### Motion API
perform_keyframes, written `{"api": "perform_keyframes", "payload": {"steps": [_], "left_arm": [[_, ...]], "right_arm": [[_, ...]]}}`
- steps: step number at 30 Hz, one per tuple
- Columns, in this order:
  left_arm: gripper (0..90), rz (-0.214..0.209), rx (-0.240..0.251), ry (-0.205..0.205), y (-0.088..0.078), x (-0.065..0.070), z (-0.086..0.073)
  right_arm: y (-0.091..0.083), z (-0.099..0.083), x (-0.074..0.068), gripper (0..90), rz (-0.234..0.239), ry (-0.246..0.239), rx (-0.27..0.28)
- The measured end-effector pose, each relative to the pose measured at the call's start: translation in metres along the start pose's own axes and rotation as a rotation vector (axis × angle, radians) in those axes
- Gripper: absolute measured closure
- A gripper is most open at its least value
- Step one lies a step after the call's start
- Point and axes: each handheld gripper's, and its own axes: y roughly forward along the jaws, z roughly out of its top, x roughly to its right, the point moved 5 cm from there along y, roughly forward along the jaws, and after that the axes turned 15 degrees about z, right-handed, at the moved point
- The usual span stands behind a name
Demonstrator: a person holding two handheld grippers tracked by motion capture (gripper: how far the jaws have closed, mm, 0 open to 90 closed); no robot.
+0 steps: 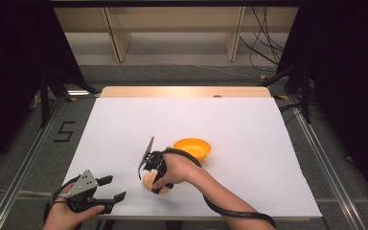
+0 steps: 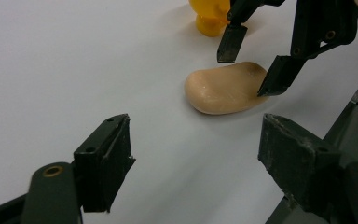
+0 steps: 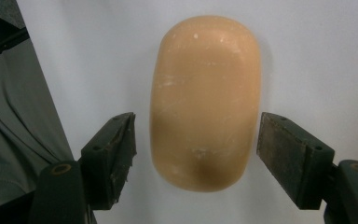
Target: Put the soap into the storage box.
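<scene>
The right gripper [image 3: 193, 154] is being held over the tan bread roll [image 3: 205, 98], its jaws standing wide on either side of the roll with a small gap on each side, so nothing is being gripped. The left gripper [image 1: 111, 189] is being kept open and empty at the near left of the white table [image 1: 249, 124]. The roll is lying near the near edge, just before the orange bowl [image 1: 192, 146].

A black figure "5" [image 1: 64, 131] is marked on the grey floor left of the table [image 1: 124, 110]; nothing else is readable.
</scene>
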Motion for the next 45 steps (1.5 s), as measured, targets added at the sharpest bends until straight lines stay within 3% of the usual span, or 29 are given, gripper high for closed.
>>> {"api": "perform_keyframes", "payload": {"steps": [3,4,6,7,8,9,13,18,19,20,25,27,28,31,32,33,34,35,36,37,39,41,42,44,45], "left_arm": [[25.0,0.0,0.0,0.0,0.0,0.0,0.0],[25.1,0.0,0.0,0.0,0.0,0.0,0.0],[25.0,0.0,0.0,0.001,0.0,0.0,0.0],[25.0,-0.001,0.001,0.001,0.0,0.0,0.0],[25.0,-0.001,-0.001,0.002,0.0,0.0,0.0],[25.0,0.008,-0.011,0.026,0.0,-0.002,-0.001],[25.1,0.008,-0.014,0.03,0.0,-0.002,-0.001],[25.0,0.007,-0.015,0.032,0.0,-0.002,-0.001],[25.0,0.007,-0.015,0.032,0.0,-0.002,-0.001],[25.0,0.007,-0.015,0.032,0.0,-0.002,-0.001],[25.0,0.008,-0.013,0.032,-0.001,-0.002,-0.001],[25.1,0.007,-0.013,0.032,-0.001,-0.002,-0.001],[25.0,0.0,-0.001,0.006,0.0,0.0,0.0],[25.0,0.0,-0.001,0.009,-0.001,-0.001,0.0],[25.1,0.0,-0.001,0.009,-0.001,-0.001,0.0],[25.0,0.0,-0.001,0.009,-0.001,-0.001,0.0],[25.1,0.0,-0.001,0.009,-0.001,-0.001,0.0],[25.0,0.0,-0.002,0.01,-0.001,-0.001,0.0],[25.1,0.003,-0.005,0.015,-0.001,-0.001,0.0],[25.1,0.003,-0.005,0.015,-0.001,-0.001,0.0],[25.1,0.001,-0.002,0.009,-0.001,-0.001,0.0],[25.1,0.001,-0.002,0.009,-0.001,-0.001,0.0],[25.1,0.001,-0.003,0.01,-0.001,-0.001,0.0],[25.1,0.0,0.0,0.003,0.0,0.0,0.0],[25.1,0.001,-0.002,0.009,-0.001,-0.001,0.0]], "right_arm": [[0.002,0.004,0.006,29.0,-0.018,-0.042,-0.014],[0.004,0.003,0.002,29.0,-0.007,0.017,-0.026],[0.006,0.005,0.003,29.0,-0.005,0.013,-0.028],[0.007,0.007,0.006,28.7,-0.006,-0.031,-0.022],[0.007,0.006,0.003,29.0,-0.009,0.022,-0.032],[0.008,0.007,0.004,29.0,-0.011,0.008,-0.038],[0.011,0.008,0.004,29.1,-0.009,0.022,-0.045],[0.014,0.01,0.008,29.6,-0.027,-0.026,-0.066],[0.015,0.009,0.004,30.2,-0.022,0.038,-0.065],[0.017,0.01,0.007,30.5,-0.015,0.008,-0.066],[0.017,0.011,0.006,32.6,-0.025,0.01,-0.079],[0.018,0.011,0.006,33.1,-0.022,-0.024,-0.086],[0.018,0.011,0.006,33.2,-0.017,-0.049,-0.09],[0.016,0.01,0.01,33.6,-0.03,-0.151,-0.091],[0.016,0.007,0.007,33.7,-0.024,-0.108,-0.1],[0.015,0.008,0.01,33.7,-0.034,-0.171,-0.103],[0.014,0.007,0.012,33.7,-0.045,-0.201,-0.112],[0.013,0.006,0.011,33.8,-0.042,-0.2,-0.123],[0.012,0.003,0.007,33.8,-0.033,-0.149,-0.138],[0.011,0.002,0.008,33.8,-0.027,-0.189,-0.137],[0.01,0.0,0.009,33.8,-0.02,-0.219,-0.143],[0.008,-0.002,0.007,33.8,-0.019,-0.207,-0.152],[0.007,-0.002,0.009,33.8,-0.024,-0.26,-0.152],[0.005,-0.005,0.005,33.9,-0.016,-0.237,-0.159],[0.003,-0.006,0.004,33.8,-0.007,-0.263,-0.163]]}}
